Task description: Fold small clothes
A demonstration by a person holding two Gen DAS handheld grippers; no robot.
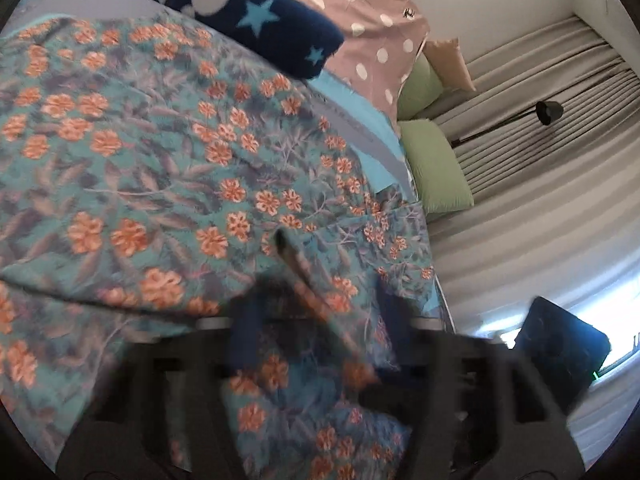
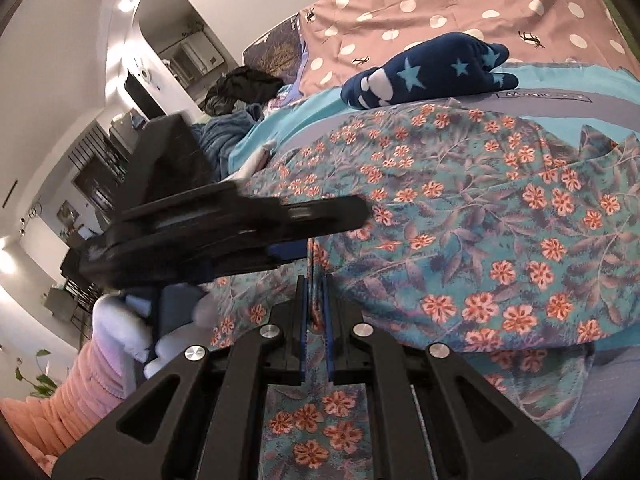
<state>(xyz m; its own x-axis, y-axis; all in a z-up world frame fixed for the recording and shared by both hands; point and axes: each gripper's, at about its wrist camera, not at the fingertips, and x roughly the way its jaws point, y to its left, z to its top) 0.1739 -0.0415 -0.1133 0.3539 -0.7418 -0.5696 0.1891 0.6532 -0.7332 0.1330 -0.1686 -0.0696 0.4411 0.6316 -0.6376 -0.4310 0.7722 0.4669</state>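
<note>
The right tool point(image 2: 315, 308) has its two fingers pressed together on a raised fold of the flowered cloth point(image 2: 460, 216), which stands up between the blue pads and runs back under the tool's frame. Ahead of and to the right of this tool the same cloth, teal with orange blossoms, spreads in loose creases over the bed.

Just to the left of the right tool sits the left tool point(image 2: 296, 258), seen side-on, its black arms reaching across to the cloth's edge. A hand in a white glove point(image 2: 120, 328) grips its handle, with a peach ribbed sleeve point(image 2: 60, 396) behind it.

In the left wrist view the left tool point(image 1: 316, 320) is blurred, but the cloth point(image 1: 160, 152) is bunched between its dark blue pads, and the fingers are closed together on that pleat. A ridge of fabric rises straight ahead of the tool, and the rest of the cloth fans away to the left of it.

Beyond the cloth, farther ahead of both tools, lies a dark blue fleece piece point(image 2: 432, 68) with pale stars and white paw prints, resting on a turquoise and grey mat point(image 2: 552, 80). Past that is a pink bedcover point(image 2: 400, 12) with white dots.

To the right of the left tool, off the bed's edge, two green cushions point(image 1: 438, 168) lie by grey curtains point(image 1: 540, 92), with a black lamp point(image 1: 549, 112) above them.
</note>
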